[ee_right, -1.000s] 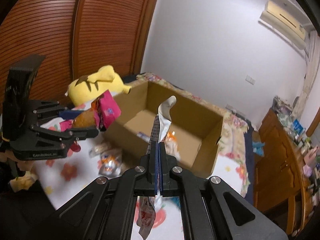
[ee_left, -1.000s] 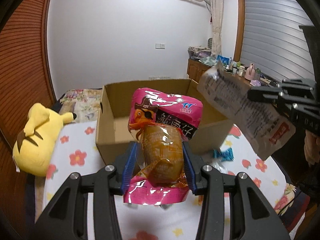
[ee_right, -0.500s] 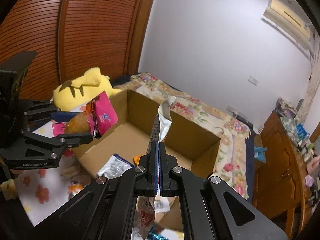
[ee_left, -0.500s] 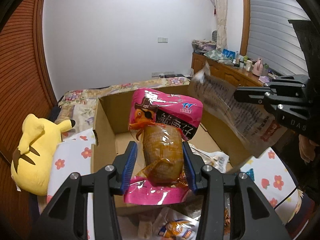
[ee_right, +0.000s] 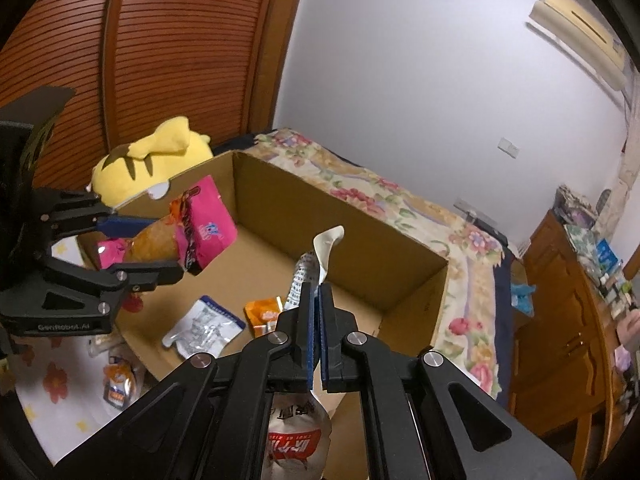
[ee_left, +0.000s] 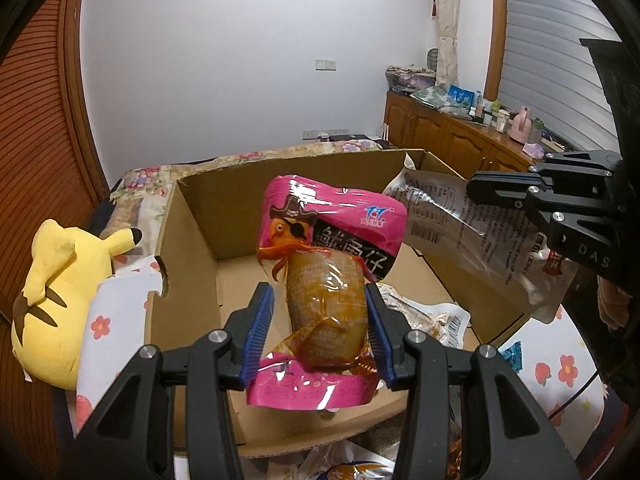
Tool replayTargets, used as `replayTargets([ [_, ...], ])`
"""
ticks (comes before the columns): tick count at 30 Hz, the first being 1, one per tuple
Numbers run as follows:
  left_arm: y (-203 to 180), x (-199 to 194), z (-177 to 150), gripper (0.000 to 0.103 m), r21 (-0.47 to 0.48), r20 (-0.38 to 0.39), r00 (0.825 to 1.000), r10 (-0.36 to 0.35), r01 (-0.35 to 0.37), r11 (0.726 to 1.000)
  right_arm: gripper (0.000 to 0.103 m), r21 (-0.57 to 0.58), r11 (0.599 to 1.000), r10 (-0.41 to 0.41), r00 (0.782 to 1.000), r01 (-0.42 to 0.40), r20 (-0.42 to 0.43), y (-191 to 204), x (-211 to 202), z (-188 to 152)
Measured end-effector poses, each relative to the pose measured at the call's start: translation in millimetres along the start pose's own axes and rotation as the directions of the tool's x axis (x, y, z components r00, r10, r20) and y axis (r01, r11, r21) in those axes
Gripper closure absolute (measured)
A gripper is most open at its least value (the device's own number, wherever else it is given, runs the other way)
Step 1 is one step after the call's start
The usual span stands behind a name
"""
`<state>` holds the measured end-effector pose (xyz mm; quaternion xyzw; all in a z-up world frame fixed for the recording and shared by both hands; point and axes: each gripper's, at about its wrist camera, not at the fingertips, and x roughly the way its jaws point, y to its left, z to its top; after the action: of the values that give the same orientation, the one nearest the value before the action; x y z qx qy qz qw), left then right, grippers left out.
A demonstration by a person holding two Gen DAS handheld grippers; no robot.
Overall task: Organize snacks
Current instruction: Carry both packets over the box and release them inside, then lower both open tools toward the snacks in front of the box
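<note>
Left wrist view close above the near rim of the cardboard box (ee_left: 192, 248), facing the far wall, right wrist view high over the box's right corner, angled down-left, both sharing the box interior and yellow plush (ee_right: 152, 156).

White walls (ee_left: 240, 60) all round, slatted wood doors (ee_right: 160, 60) on one side. An air conditioner (ee_right: 580, 32) sits high up. A wooden cabinet (ee_left: 448, 136), cluttered on top, runs under the shuttered window (ee_left: 560, 60), curtain (ee_left: 446, 20) beside it. Floral bedding (ee_right: 400, 200) below.
</note>
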<state>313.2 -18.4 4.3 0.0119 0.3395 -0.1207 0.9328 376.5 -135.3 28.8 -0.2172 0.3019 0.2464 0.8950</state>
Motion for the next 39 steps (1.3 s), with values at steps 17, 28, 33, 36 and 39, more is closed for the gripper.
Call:
replayTargets([
  [17,4.1,-1.3,3.2,0.056,-0.003,0.015,1.000,0.017,-0.017,1.000,0.103,-0.010,1.000,-0.018,0.997,0.017,-0.069,-6.2,28.4,-14.4],
  [28,-2.4,-21.4,-7.3,0.056,0.010,0.021,1.000,0.021,-0.021,1.000,0.103,0.043,0.999,0.023,0.994,-0.018,-0.104,1.5,25.2,-31.4],
  [33,-6.7,-47.8,-19.8,0.056,0.013,0.041,0.999,0.019,-0.020,1.000,0.103,0.090,0.996,0.032,0.997,-0.026,-0.071,6.7,-2.8,-37.0],
  [36,-10.5,-63.1,-29.8,0.056,0.018,0.050,0.998,0.022,-0.023,1.000,0.103,0.089,0.996,0.027,0.999,-0.023,-0.039,18.8,-27.1,-41.1],
  [39,-13.6,-78.3,-43.2,0.055,0.024,0.061,0.998,0.017,-0.018,1.000,0.099,0.106,0.994,0.034,0.999,-0.032,-0.011,31.6,-47.4,-47.2],
])
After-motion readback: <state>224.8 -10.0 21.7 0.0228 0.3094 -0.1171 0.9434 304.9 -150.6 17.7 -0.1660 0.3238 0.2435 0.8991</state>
